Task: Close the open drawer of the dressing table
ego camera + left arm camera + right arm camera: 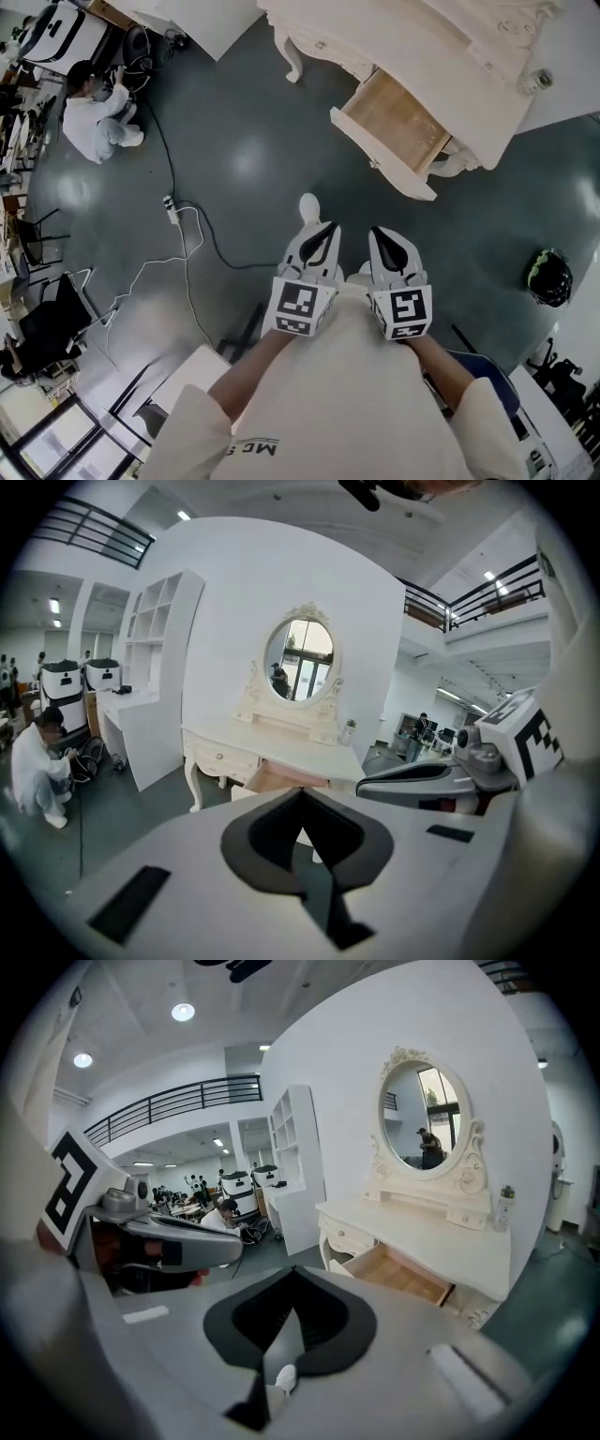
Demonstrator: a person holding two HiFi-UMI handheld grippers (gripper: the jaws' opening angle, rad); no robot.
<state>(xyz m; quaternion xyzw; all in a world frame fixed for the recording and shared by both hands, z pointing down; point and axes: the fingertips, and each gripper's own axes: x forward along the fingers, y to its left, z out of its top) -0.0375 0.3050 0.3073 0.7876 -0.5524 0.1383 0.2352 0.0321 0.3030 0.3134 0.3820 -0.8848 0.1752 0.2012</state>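
drawer (394, 120) stands pulled out of the dressing table (441, 47) at 1 o'clock, well apart from both tools | left gripper (322, 228), right gripper (383, 232): tongs together, empty, held side by side at the chest, probably for the walk-up | gripper views alone show the oval mirror (299, 660); head view alone shows the floor cable (168, 169) at 10 o'clock

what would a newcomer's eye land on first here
The cream dressing table stands at the head view's top right, its open drawer pulled out. Nearer, the left hand-held gripper and right hand-held gripper sit side by side, shut and empty, apart from it. A person crouches on the floor at top left.
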